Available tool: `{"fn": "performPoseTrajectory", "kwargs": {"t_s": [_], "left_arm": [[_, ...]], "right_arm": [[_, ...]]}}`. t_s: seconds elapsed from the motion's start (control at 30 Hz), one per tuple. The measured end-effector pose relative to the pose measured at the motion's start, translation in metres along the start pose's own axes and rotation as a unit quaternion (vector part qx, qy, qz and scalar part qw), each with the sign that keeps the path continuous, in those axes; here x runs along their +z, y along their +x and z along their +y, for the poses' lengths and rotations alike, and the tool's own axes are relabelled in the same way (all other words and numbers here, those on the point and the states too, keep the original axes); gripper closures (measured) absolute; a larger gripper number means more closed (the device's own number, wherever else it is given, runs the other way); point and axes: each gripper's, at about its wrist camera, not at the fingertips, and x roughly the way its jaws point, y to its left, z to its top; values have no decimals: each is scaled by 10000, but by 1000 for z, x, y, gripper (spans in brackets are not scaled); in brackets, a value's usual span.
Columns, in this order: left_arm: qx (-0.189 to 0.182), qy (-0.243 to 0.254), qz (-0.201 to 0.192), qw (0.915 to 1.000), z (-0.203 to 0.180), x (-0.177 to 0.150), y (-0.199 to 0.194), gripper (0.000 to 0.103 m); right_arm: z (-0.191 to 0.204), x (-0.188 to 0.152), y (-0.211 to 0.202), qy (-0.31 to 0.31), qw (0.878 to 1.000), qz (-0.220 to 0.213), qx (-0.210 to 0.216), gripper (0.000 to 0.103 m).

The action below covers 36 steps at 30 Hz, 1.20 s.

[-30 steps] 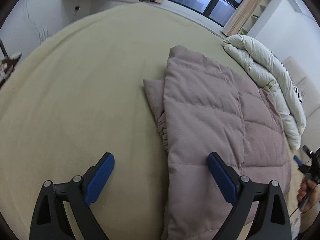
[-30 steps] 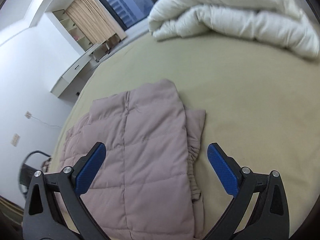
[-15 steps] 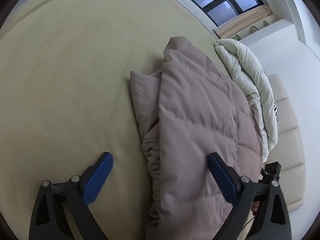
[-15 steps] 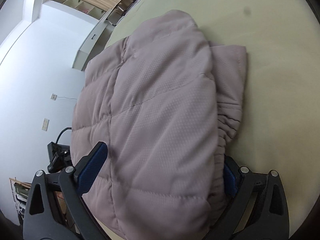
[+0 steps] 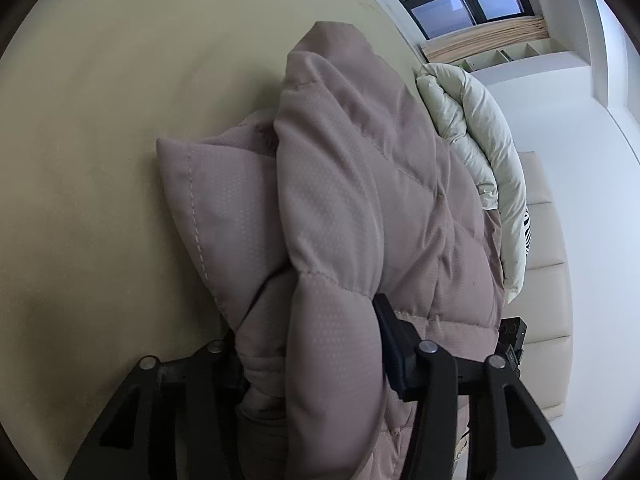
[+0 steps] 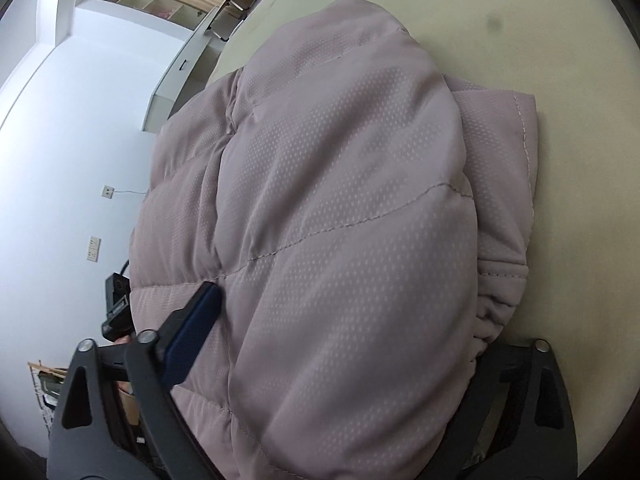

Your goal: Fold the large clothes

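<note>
Bed (image 5: pixel 100 200): a beige sheet is covering it, filling the left of the left wrist view and the right of the right wrist view.
Jacket (image 5: pixel 360 208): a folded, quilted mauve puffer is lying on the bed, its near end bulging up between both pairs of fingers; a stitched sleeve edge is sticking out on its left side.
Left gripper (image 5: pixel 312 344): its jaws have just been closing and are now pinching a thick roll of the jacket's near edge, the padding swelling out between the two black fingers.
Duvet (image 5: pixel 480 136): a cream duvet is lying bunched beyond the jacket, to its right.
Right gripper (image 6: pixel 348 320): its jaws have just been closing around the jacket's near end; the blue pad (image 6: pixel 196 328) is pressing into the fabric on the left, while the right finger is lying hidden under the gathered cuff.
Window (image 5: pixel 452 4): dark panes are showing at top right.
</note>
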Motion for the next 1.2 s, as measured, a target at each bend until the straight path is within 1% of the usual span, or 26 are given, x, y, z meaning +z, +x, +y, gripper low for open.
{"fn": "performPoseTrajectory", "kwargs": {"t_s": [0.03,0.1,0.17,0.27,0.37,0.5,0.63,0.73,0.8,0.87,0.93,0.97,1.0,1.07,1.1,1.2], "left_arm": [[39,76,6,10000,-4,-1,-2,59],[48,142,4,9999,-10,-3,-9,64],[3,141,-26,9999,-16,-9,-18,67],[-69,251,-64,9996,-27,-29,-41,70],[-162,297,-102,9994,-31,-55,-70,71],[-166,430,-124,9989,-34,-101,-111,71],[-101,606,-11,9981,-31,-151,-145,71],[0,662,119,9977,-19,-187,-153,70],[152,579,193,9980,0,-205,-148,69],[177,268,253,9992,26,-213,-137,65],[-112,-148,245,9995,53,-215,-125,57],[-255,-337,211,9989,60,-215,-122,56],[-246,-340,174,9990,60,-214,-120,55],[-43,-160,105,9998,53,-213,-118,52],[-10,-176,110,9998,52,-212,-117,51],[25,-285,58,9996,50,-213,-121,50]], "right_arm": [[2,-2,-1,-49,10000,-15,-36,25],[10,-5,-7,-174,9997,-101,-113,44],[25,-9,-15,-317,9991,-169,-207,53],[53,-18,-31,-586,9974,-262,-328,58],[77,-39,-52,-809,9958,-347,-250,60],[97,-89,-78,-858,9954,-426,-60,60],[102,-144,-101,-731,9963,-441,123,61],[98,-187,-112,-560,9975,-414,152,61],[87,-209,-107,-369,9986,-368,111,61],[74,-222,-91,-237,9992,-293,-98,59],[51,-228,-78,-22,9995,-282,-137,49],[42,-229,-71,14,9992,-365,-148,42],[35,-230,-66,85,9990,-416,-116,37],[27,-231,-58,180,9984,-519,-109,35],[25,-240,-62,193,9981,-563,-139,34],[26,-242,-62,327,9979,-552,-113,32]]}}
